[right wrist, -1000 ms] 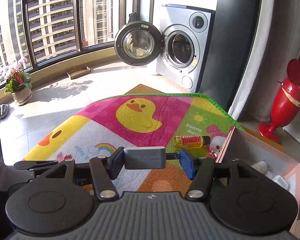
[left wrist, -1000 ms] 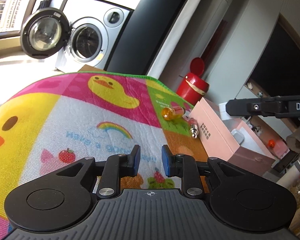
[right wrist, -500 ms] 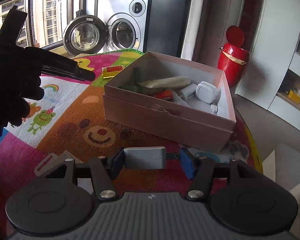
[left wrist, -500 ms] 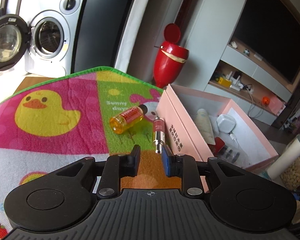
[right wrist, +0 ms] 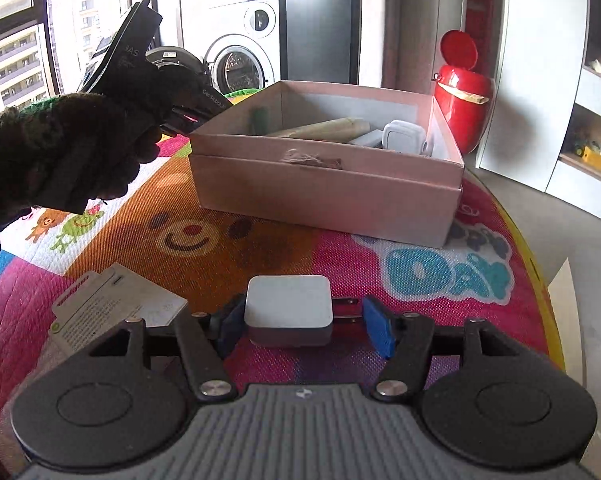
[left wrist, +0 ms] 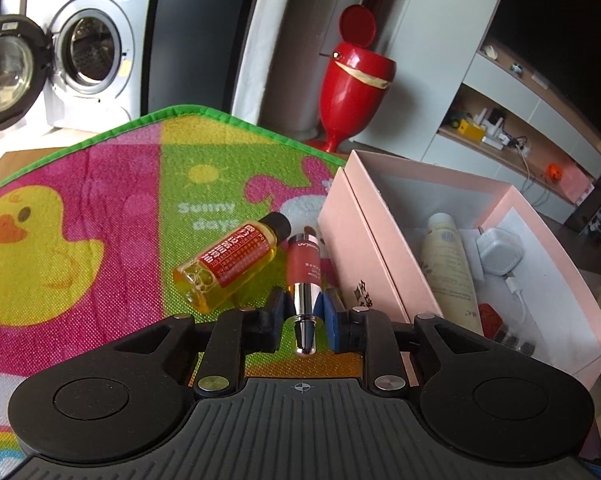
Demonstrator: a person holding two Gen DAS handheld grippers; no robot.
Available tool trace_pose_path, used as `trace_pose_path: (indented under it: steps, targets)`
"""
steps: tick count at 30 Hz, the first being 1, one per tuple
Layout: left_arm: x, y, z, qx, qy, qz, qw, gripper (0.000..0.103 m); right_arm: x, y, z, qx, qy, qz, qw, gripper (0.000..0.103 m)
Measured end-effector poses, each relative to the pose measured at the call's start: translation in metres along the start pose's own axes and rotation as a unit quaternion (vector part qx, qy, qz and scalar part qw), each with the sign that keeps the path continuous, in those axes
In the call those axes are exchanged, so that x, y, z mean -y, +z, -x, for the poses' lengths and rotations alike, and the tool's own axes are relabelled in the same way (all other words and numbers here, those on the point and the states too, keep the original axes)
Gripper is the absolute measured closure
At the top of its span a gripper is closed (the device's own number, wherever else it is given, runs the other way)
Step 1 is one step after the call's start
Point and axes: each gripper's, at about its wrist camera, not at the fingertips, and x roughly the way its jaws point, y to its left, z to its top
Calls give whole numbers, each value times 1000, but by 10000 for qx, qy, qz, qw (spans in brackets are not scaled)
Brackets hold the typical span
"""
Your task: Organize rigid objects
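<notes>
My left gripper point(left wrist: 304, 312) has its blue pads on either side of a small red tube with a silver tip point(left wrist: 303, 280) that lies on the mat beside the pink box point(left wrist: 364, 256); the pads look closed against it. An amber bottle with a red label point(left wrist: 230, 266) lies just left of the tube. My right gripper point(right wrist: 304, 322) holds a white plug adapter point(right wrist: 288, 314) low over the mat, its prongs touching the right pad. The box point(right wrist: 324, 196) stands ahead of it and holds a cream tube point(left wrist: 450, 268) and a white charger point(left wrist: 500, 254).
A colourful play mat point(left wrist: 80, 216) covers the table. A white card point(right wrist: 112, 304) lies on the mat left of my right gripper. A red bin point(left wrist: 354, 76) stands behind the table, a washing machine point(left wrist: 72, 52) at far left. The gloved hand with the left gripper point(right wrist: 76, 144) is at left.
My left gripper moved forward and down to the red tube, which now sits between its pads. My right gripper with the adapter lowered toward the mat, with the box still ahead.
</notes>
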Motion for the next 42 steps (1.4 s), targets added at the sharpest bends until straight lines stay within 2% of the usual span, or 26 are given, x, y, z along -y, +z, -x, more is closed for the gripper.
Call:
trace_pose_path:
  steps: [5,11,16,19,26,33,35,37,39,40,41,42]
  targets:
    - [-2,-19,21,2,-137,-164,9998,79,1,-1,-1,34,55,-34,10000,35]
    - [-4,-77,80,51,-108,-214,9997,79,-2,-1,-3,-18,42,56,10000,22]
    - [6,-123,126,-30,81,-585,9983,79,0,0,-4,-48,-21,-19,10000,20]
    - [16,-138,139,-105,172,-706,9973,79,0,0,-4,-43,-90,-95,9999,20]
    - [30,-141,139,-228,561,-648,9961,78,2,-2,-4,-28,-237,-305,9993,19]
    - [25,-142,141,-184,495,-481,9974,78,0,-4,2,-117,-345,-103,9993,19]
    - [25,-144,141,-122,483,-479,9976,78,0,-4,4,-121,-514,56,9986,18]
    - [25,-146,142,-70,476,-477,9977,78,-2,-5,7,-54,-945,335,9949,18]
    - [24,-148,142,-13,464,-463,9978,78,-6,-8,8,60,-1540,711,9855,18]
    - [24,-148,142,18,454,-446,9980,78,-7,-9,9,89,-1706,822,9819,18]
    - [23,-150,143,54,440,-420,9981,78,-7,-10,10,96,-1723,850,9813,18]
    - [23,-150,143,77,430,-404,9982,78,-5,-10,13,77,-1532,782,9851,18]
